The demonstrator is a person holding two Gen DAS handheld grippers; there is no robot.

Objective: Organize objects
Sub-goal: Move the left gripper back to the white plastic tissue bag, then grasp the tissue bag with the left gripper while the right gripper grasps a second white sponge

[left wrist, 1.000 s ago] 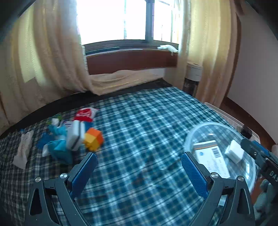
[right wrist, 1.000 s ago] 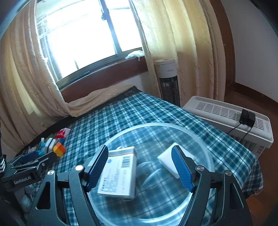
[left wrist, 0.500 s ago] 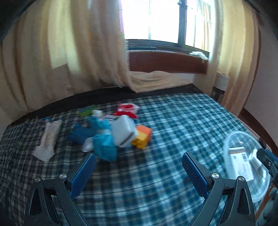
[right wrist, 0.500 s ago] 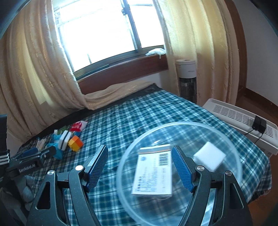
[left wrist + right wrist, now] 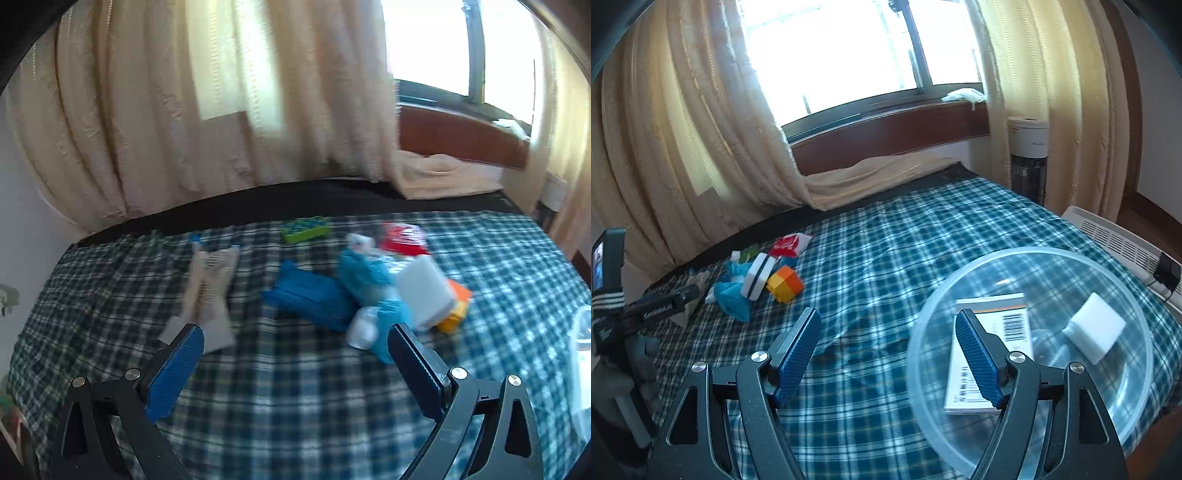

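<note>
A heap of small items lies on the plaid bed: a blue packet (image 5: 310,297), a teal packet (image 5: 369,284), a white box (image 5: 424,291), an orange-yellow block (image 5: 456,308), a red packet (image 5: 404,238), a green brick (image 5: 304,229) and a beige wrapper (image 5: 208,291). My left gripper (image 5: 295,354) is open and empty just short of the heap. My right gripper (image 5: 886,343) is open and empty left of a clear bowl (image 5: 1030,350) holding a barcoded box (image 5: 1001,332) and a white block (image 5: 1095,326). The heap also shows in the right wrist view (image 5: 762,278).
Cream curtains (image 5: 683,140) hang behind the bed under a window. A white fan heater (image 5: 1028,155) and a white radiator (image 5: 1119,236) stand at the right of the bed. The bowl's rim (image 5: 580,354) shows at the right of the left wrist view.
My left gripper has swung left from the bowl toward the heap and come closer to it. My right gripper has drawn back left from over the bowl. Both stay open.
</note>
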